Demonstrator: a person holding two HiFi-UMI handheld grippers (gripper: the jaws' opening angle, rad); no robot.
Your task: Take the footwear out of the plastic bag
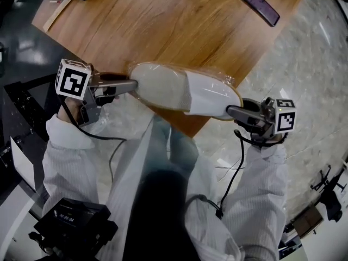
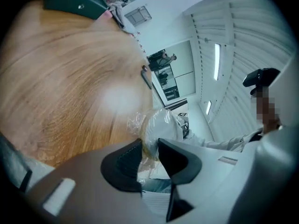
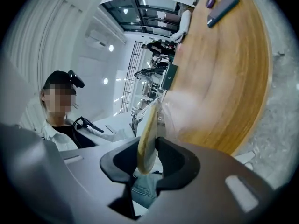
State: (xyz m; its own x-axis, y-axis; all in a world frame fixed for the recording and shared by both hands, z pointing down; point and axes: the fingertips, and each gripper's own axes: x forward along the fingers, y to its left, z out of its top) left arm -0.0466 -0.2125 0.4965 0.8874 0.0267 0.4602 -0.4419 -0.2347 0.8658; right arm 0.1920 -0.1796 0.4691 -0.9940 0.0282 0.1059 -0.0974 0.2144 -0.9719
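Slipper (image 1: 185, 88) of white fabric, inside clear crinkled plastic bag (image 1: 227, 80), is being clenched endwise by left gripper (image 1: 133, 85) and right gripper (image 1: 231, 111), long axis spanning between them.

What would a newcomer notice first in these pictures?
A white slipper in a clear plastic bag sits over the near corner of the wooden table. The left gripper and the right gripper each have one end of it between their fingers.
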